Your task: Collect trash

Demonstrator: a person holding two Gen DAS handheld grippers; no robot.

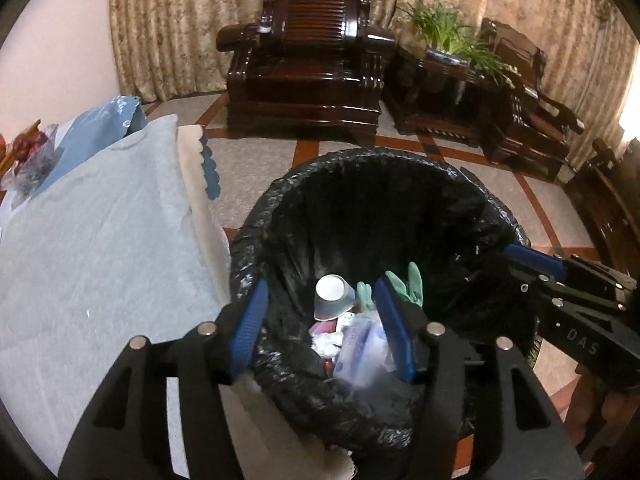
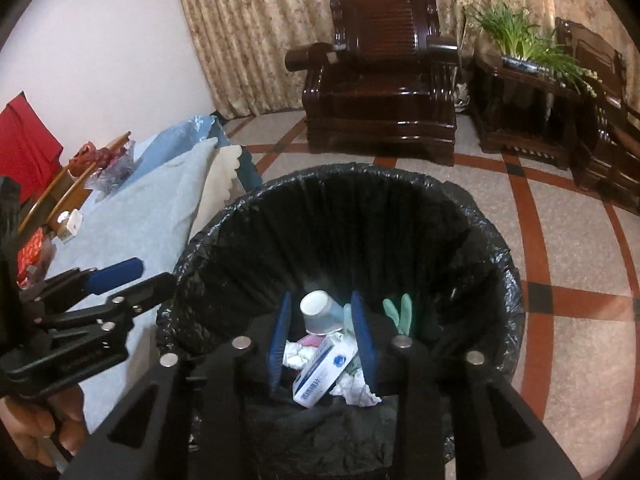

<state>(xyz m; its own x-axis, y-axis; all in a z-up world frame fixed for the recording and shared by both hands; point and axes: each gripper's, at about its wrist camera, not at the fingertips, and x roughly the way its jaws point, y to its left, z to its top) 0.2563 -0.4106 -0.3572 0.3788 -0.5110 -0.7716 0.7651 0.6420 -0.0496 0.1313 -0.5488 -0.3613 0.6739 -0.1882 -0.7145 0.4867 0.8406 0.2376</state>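
A bin with a black liner (image 1: pixel 400 184) (image 2: pixel 360 176) stands on the floor beside the table. Inside lie a white paper cup (image 1: pixel 332 296) (image 2: pixel 318 312), a green glove (image 1: pixel 408 284) (image 2: pixel 400 312), a white-and-blue box (image 1: pixel 360 348) (image 2: pixel 324 372) and crumpled tissue (image 2: pixel 296 356). My left gripper (image 1: pixel 322 324) hangs over the bin's near left rim, open, gripping nothing. My right gripper (image 2: pixel 320 344) hangs over the bin's mouth, open; the box lies below between its pads, apart from them. In the right wrist view the left gripper's blue pad (image 2: pixel 116 274) shows at the left.
A table under a pale blue cloth (image 1: pixel 100 240) touches the bin's left side, with a bag of fruit (image 1: pixel 28 152) at its far end. A dark wooden armchair (image 1: pixel 308 60) and a side table with a plant (image 1: pixel 444 40) stand beyond. A hand (image 2: pixel 36 420) holds the left gripper.
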